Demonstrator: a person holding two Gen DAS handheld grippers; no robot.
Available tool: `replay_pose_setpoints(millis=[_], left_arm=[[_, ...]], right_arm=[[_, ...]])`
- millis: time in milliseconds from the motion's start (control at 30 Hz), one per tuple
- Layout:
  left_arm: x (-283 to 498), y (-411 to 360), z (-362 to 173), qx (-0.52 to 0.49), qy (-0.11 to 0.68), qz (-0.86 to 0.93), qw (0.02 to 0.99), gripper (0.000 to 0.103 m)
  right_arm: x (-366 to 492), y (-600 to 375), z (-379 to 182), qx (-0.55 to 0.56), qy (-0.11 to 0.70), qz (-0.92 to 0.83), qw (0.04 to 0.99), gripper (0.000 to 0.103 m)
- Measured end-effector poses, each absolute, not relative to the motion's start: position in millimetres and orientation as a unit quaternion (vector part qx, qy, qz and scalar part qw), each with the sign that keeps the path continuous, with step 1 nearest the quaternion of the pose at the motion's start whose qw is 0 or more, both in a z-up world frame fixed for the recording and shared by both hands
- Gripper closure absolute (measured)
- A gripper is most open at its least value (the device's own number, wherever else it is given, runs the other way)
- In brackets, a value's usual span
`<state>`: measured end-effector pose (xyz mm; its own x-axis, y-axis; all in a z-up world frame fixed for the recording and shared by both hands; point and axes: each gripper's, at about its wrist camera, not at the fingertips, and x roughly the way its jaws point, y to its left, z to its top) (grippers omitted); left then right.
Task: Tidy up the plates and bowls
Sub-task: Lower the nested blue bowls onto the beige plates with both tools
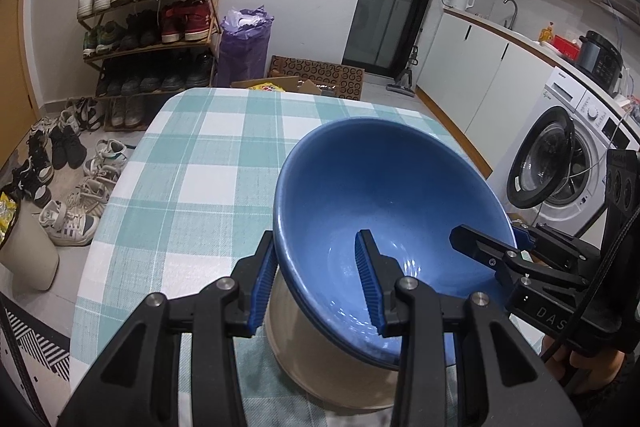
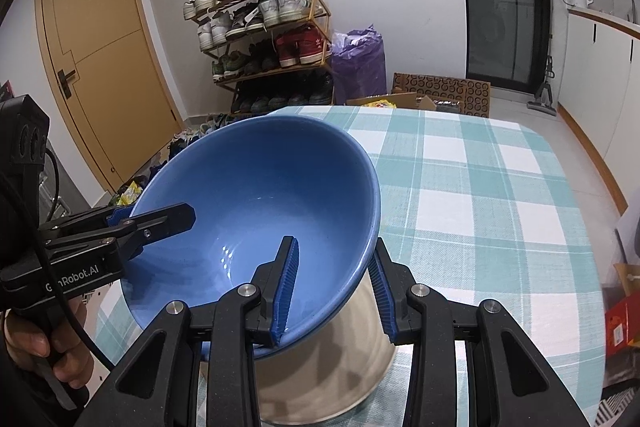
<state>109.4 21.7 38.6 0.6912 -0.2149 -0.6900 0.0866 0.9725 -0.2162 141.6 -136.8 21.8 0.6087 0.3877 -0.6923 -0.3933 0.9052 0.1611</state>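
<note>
- Left wrist view: the left gripper [image 1: 318, 277] straddles the near-left rim of a glossy blue bowl [image 1: 400, 187], one ribbed blue pad outside the wall and one inside; the jaws stand apart with a visible gap to the inner pad, so whether they truly pinch the rim I cannot tell.
- The bowl is round, smooth-glazed inside, with a pale cream outer wall, and sits tilted over a woven, teal-and-white checked tablecloth [image 1: 192, 163].
- At the bowl's right rim the right gripper [image 1: 486, 253], matte black plastic with screws, reaches over the edge.
- Behind the table stand a slatted wooden shoe rack [image 1: 152, 7] and a white washing machine [image 1: 568, 163].
- Right wrist view: the right gripper [image 2: 334, 287] likewise brackets the bowl [image 2: 260, 187] at its near-right rim, inner pad against the glaze, outer pad just beside the cream wall; firm clamping cannot be told.
- The left gripper [image 2: 160, 219] enters from the left, its black finger lying over the opposite rim.
- The checked tablecloth [image 2: 480, 195] spreads to the right.
</note>
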Motion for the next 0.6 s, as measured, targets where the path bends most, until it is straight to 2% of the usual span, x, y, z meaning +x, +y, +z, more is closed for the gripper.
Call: replay_pose_setpoints(millis=[600], left_arm=[[115.4,19.1,16.9,-0.080,0.410,-0.080,0.905,0.065]], right_arm=[[147.4,-138.4,-4.8,-0.004,0.406,0.217,0.888,0.066]])
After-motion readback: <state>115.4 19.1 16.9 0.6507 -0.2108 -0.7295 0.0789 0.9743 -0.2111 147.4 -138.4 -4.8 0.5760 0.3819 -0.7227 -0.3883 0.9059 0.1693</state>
